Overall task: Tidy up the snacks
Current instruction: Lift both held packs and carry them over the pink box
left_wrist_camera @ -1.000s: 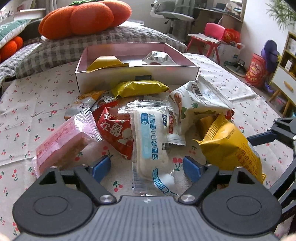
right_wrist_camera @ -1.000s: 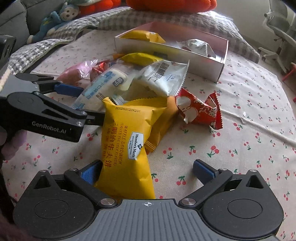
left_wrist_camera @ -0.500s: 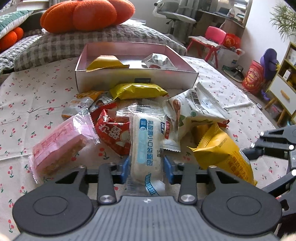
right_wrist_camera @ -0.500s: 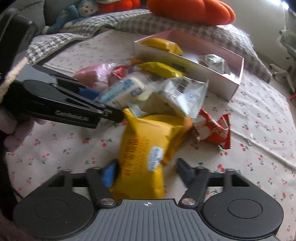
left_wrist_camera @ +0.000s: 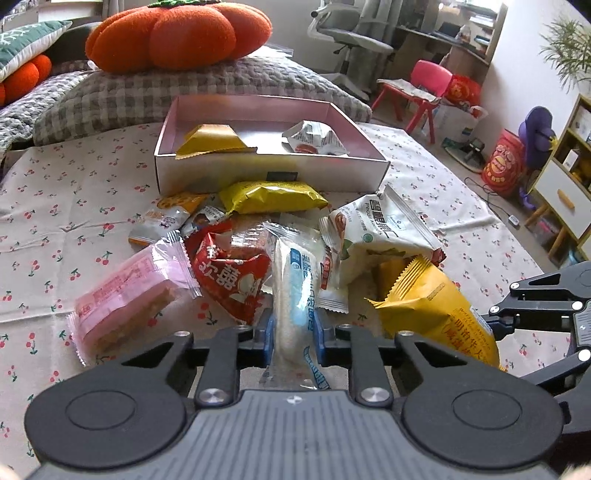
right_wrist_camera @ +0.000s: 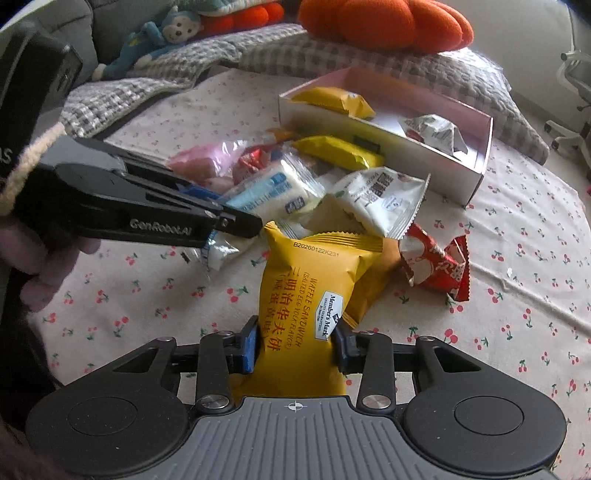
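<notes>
Yellow waffle sandwich packet (right_wrist_camera: pixel 306 295) at the near edge of the snack pile on the cherry-print cloth (right_wrist_camera: pixel 517 280), pinched by the right gripper (right_wrist_camera: pixel 295 343) whose jaws had just closed, left gripper (left_wrist_camera: pixel 293 334) clamped on the white bread packet (left_wrist_camera: pixel 295 291), open pink box (left_wrist_camera: pixel 343 171) beyond the pile

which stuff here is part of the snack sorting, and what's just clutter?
Job:
- left gripper, shut on white bread packet
- right gripper, shut on yellow waffle packet
- pink box, two snacks already inside
- loose pile: red packet, pink packet, white nut packet

Lying about:
- orange pumpkin cushion
- checked blanket
- blue monkey toy
</notes>
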